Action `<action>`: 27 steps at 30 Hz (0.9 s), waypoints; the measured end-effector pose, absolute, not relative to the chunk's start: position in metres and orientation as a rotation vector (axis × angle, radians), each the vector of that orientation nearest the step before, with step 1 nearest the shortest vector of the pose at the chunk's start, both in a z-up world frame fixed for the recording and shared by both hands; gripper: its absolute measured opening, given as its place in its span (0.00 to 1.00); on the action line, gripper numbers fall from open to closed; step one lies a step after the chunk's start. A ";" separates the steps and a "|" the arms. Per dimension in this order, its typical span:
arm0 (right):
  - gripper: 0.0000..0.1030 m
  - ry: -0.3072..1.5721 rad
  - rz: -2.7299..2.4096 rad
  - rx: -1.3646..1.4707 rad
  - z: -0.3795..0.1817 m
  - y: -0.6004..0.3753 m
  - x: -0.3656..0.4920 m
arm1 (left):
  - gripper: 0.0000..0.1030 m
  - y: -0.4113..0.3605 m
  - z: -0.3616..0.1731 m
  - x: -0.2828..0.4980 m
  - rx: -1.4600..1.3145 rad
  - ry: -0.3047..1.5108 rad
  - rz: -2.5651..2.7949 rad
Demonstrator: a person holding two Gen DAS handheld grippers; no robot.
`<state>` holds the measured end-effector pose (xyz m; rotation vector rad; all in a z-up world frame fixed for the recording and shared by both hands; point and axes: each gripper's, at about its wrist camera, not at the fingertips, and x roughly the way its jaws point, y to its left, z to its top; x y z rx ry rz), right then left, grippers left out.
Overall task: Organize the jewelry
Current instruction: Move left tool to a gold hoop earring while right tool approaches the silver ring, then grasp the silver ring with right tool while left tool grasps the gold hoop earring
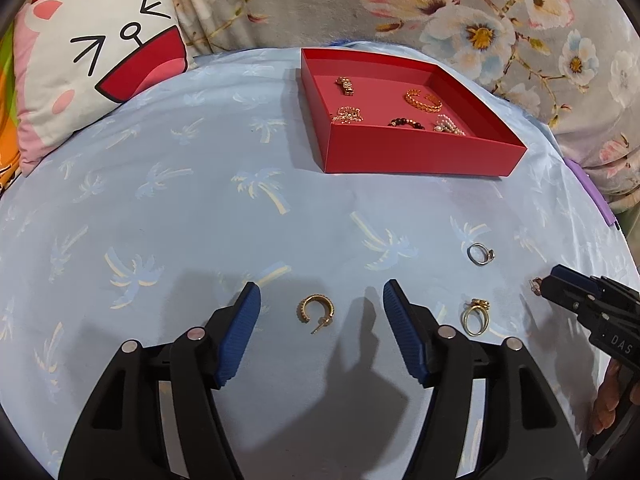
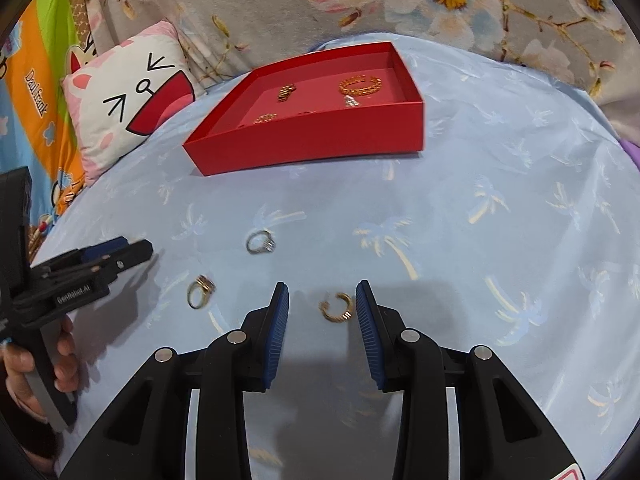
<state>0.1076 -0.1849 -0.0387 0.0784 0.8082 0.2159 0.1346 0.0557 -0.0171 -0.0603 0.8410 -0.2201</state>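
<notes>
Only the left view shows the beaded bracelet [image 1: 407, 122] inside the red tray [image 1: 420, 156]; both grippers [image 1: 321, 312] [image 2: 321, 307] gape wide, each straddling a gold hoop earring [image 1: 314, 310] [image 2: 336, 307], gripping nothing.

The front wall of the red box [image 2: 312, 148] hides some jewelry inside in the right camera. The right gripper [image 1: 538, 286] covers most of a small earring [image 1: 535, 281]. The hand [image 2: 24, 364] is cut off.

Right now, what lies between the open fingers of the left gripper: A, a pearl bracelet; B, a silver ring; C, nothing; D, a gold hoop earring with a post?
D: the gold hoop earring with a post lies on the blue palm-print cloth between the left gripper's open fingers.
</notes>
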 end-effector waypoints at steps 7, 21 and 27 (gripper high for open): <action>0.34 0.831 0.249 0.013 -0.044 -0.156 0.137 | 0.60 0.057 -0.017 0.135 -0.067 0.845 -0.225; 0.19 0.827 0.263 -0.087 -0.049 -0.128 0.151 | 0.64 0.053 -0.018 0.136 -0.059 0.851 -0.237; 0.08 0.823 0.251 -0.104 -0.048 -0.128 0.148 | 0.64 0.053 -0.018 0.135 -0.062 0.850 -0.242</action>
